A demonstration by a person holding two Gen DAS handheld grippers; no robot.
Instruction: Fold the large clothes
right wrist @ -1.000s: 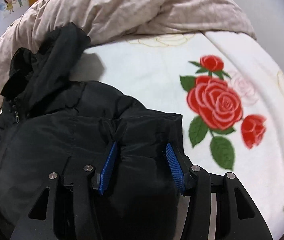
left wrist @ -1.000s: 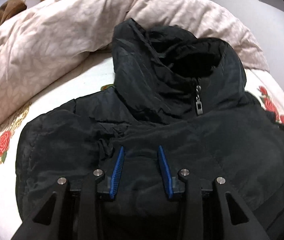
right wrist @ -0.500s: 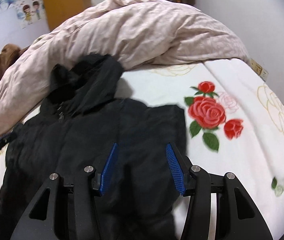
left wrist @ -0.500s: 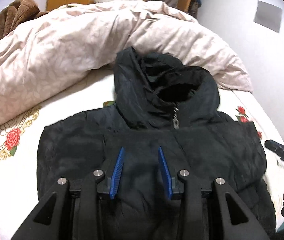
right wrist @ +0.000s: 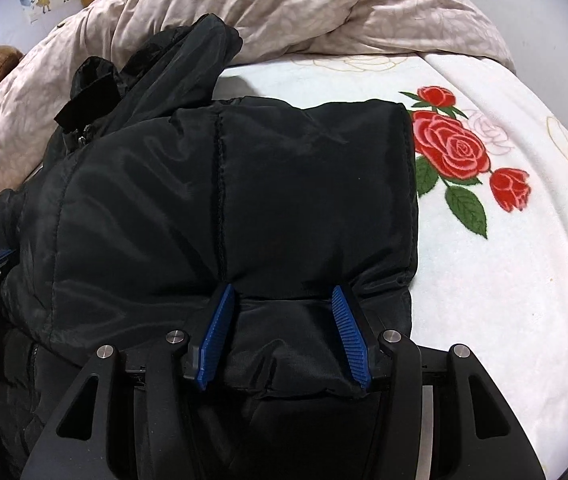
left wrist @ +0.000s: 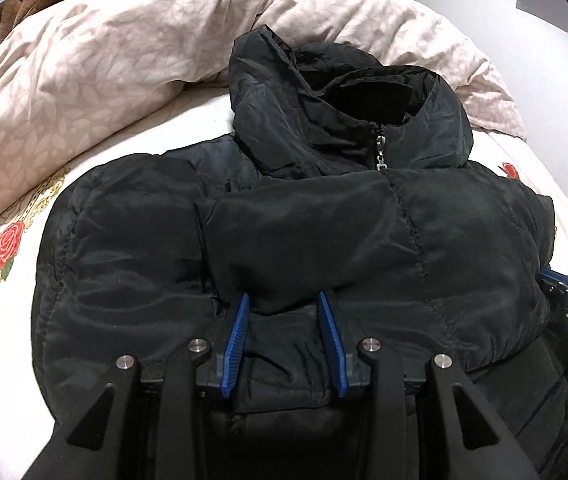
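Now carry the lower part of the jacket [left wrist: 324, 240] up toward the hood [left wrist: 296, 92], both edges level, then lay it flat. Left gripper [left wrist: 284, 336]: clamped on a thick fold of black padded fabric. Right gripper [right wrist: 284, 328]: likewise pinching a bunched fold near the jacket's side edge. Keep both holds firm, since slippery padding could slide out. Black, puffy, quilted, zipped shut, hood toward twelve o'clock against the duvet [left wrist: 103, 52]; spread on the rose-print sheet [right wrist: 504, 240], roses at three o'clock.

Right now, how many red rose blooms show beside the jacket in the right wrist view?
3: a large rose, a small bloom above it, a bud to its lower right. The jacket may hide others.
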